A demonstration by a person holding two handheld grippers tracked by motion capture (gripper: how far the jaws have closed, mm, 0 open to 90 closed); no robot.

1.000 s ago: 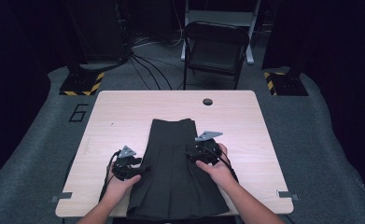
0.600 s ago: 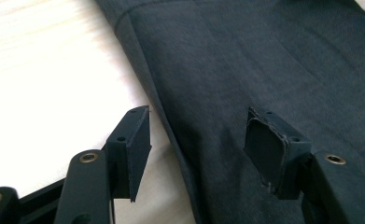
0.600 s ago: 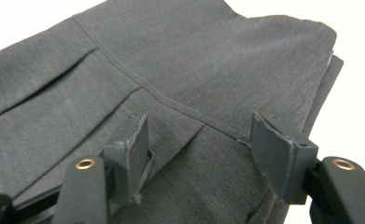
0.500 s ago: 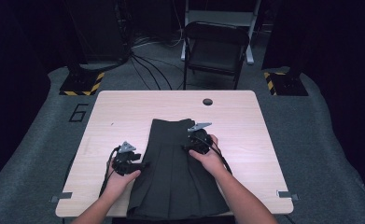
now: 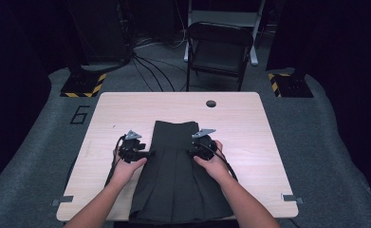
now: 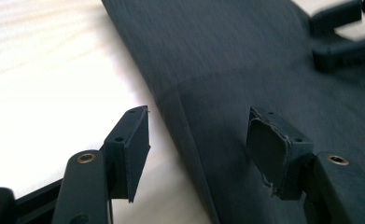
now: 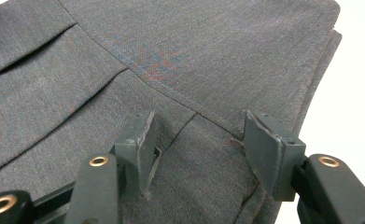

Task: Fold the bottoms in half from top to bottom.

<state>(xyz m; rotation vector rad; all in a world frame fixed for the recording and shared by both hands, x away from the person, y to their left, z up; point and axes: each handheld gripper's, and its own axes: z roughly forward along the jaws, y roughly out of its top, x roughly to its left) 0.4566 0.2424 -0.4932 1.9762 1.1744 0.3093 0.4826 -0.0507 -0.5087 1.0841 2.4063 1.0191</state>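
Both hands have slid up the dark pleated skirt toward its waistband since a second ago.

The left gripper straddles the skirt's left edge on the bench, jaws spread, nothing pinched. The right gripper hovers over the waistband seam, its jaws just narrowing, still apart. The skirt's hem is cut off at the high view's bottom edge.

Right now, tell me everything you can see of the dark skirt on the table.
The dark skirt is charcoal woven cloth with a plain stitched waistband at the far end and pleats fanning toward the near edge. It lies flat along the middle of the table, its hem reaching that near edge. The left gripper straddles its side edge; the right gripper stands open over the waistband seam.
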